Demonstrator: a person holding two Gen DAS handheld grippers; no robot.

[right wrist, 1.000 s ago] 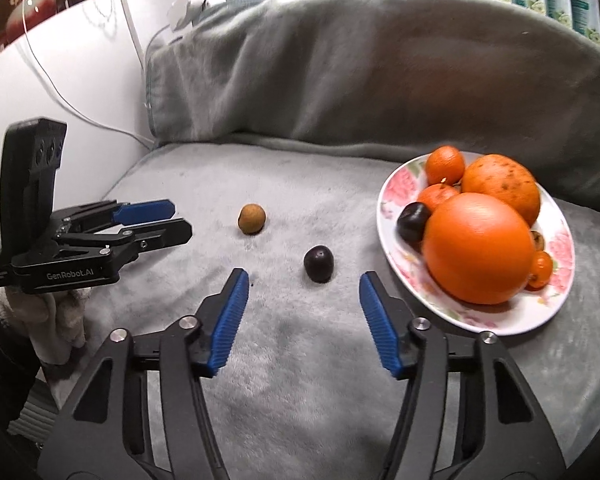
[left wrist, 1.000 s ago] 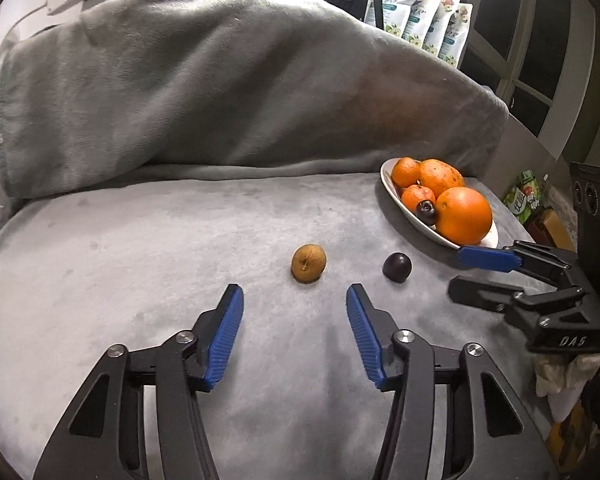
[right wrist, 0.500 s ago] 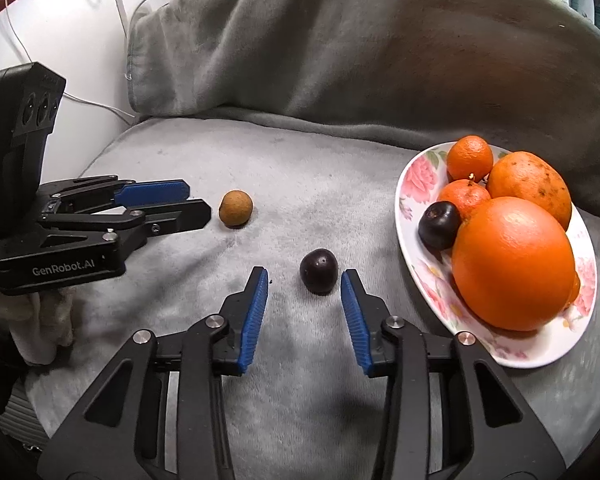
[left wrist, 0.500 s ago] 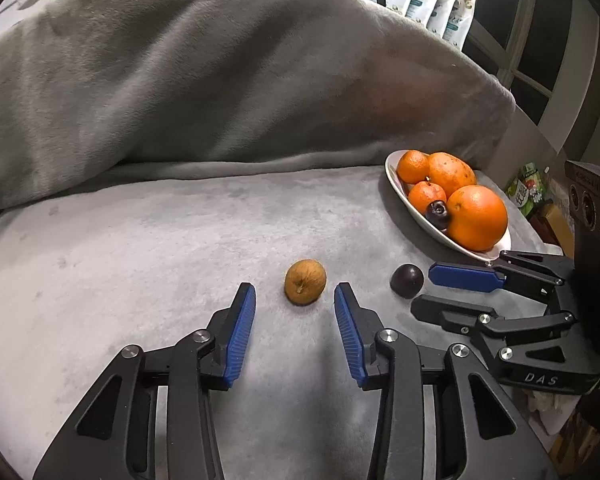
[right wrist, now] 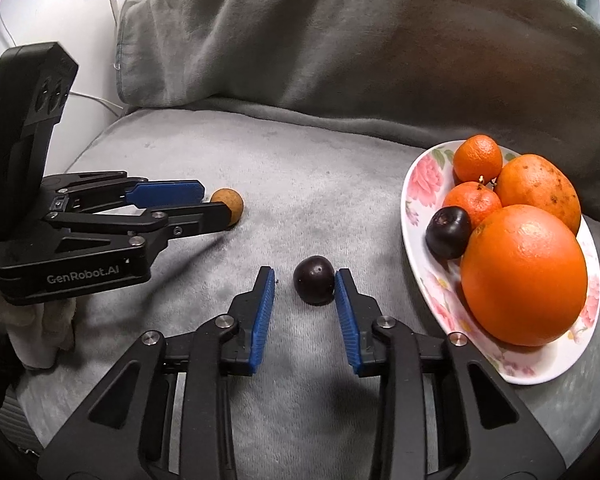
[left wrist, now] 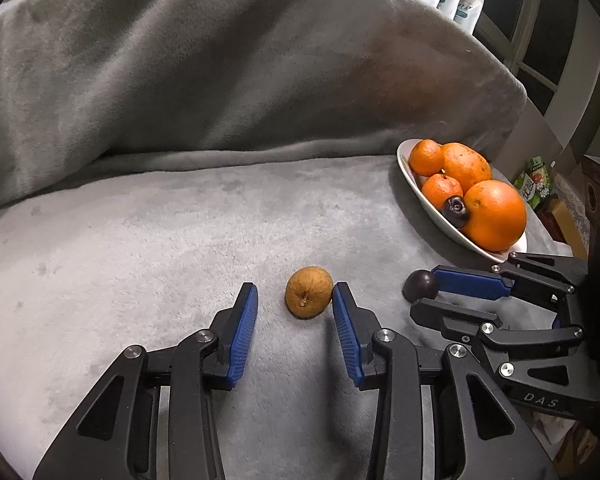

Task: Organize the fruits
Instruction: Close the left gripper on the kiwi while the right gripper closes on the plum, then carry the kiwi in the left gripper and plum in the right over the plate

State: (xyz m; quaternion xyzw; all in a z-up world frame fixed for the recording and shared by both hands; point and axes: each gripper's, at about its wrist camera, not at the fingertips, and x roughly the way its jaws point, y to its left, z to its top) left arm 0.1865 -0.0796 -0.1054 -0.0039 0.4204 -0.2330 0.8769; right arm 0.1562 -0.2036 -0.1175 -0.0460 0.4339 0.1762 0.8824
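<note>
Left gripper [left wrist: 294, 306]: lower centre of frame, jaws just closing, still apart; right pad touches brown fruit [left wrist: 309, 291], left pad clear of it. Right gripper [right wrist: 305, 286]: lower centre, jaws just closing, still apart; right pad against dark plum [right wrist: 314, 285], left pad short of it. Both fruits on grey blanket [right wrist: 320, 184]. Plate [right wrist: 418, 184], right of frame: oranges, one dark plum

Black two-finger grippers, blue ribbed pads

Left gripper [left wrist: 294, 300] reads "GenRobot.AI", right gripper [right wrist: 305, 284] "DAS" (silver screws at joints); pale glove [right wrist: 40, 332] beneath.
</note>
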